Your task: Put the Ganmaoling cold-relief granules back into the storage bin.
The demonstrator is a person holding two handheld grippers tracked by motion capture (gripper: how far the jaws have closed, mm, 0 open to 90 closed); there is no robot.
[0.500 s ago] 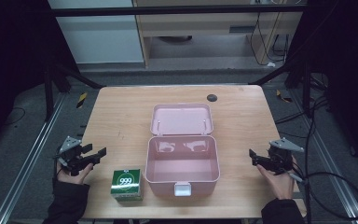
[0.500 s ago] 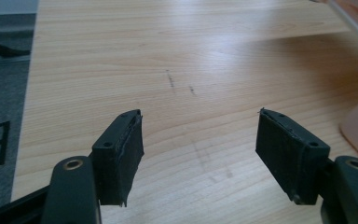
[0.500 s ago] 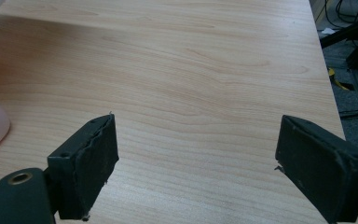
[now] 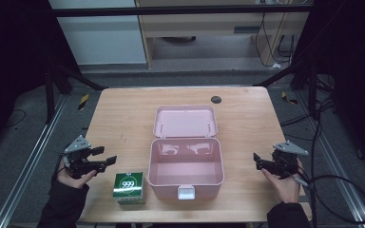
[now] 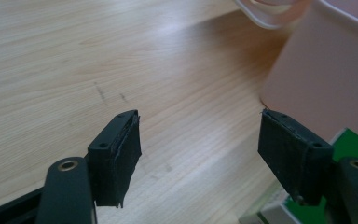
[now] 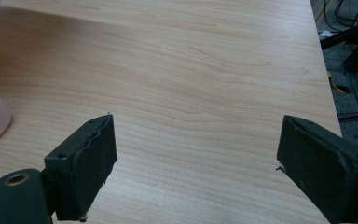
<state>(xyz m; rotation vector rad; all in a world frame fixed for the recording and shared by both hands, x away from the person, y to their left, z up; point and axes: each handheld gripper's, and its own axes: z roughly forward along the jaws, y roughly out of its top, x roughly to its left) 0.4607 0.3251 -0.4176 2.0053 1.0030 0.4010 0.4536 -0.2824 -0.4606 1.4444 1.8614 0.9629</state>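
The L gripper (image 4: 105,162) is held low over the table (image 4: 123,118) w/ its jaws spread wide and nothing between them; in the left gripper view bare wood is seen through the gap. Just to the near side of its tips, and slightly inward, the green box (image 4: 129,187) marked "999" is found, standing on the table approx. touching-close but not gripped. In the left gripper view a green corner of the box (image 5: 349,144) is glimpsed behind the right-hand jaw, so the box is judged to be beside the jaws, not inside them. Further inward from that gripper the pink case (image 4: 185,168) is set, lid (image 4: 185,121) thrown back flat beyond it, tray empty as far as can be seen, white latch at the near wall.

The R gripper (image 4: 261,164) is held on the opposite side of the case, well apart from it, jaws likewise wide and nothing held; only wood is framed between them in the right gripper view, w/ a sliver of pink at the edge.

Progress, as judged: case already opened, box not yet grasped. Left to do, presumably: box to be clamped by the L gripper, lifted, placed into the case, lid perhaps closed. Very early stage.
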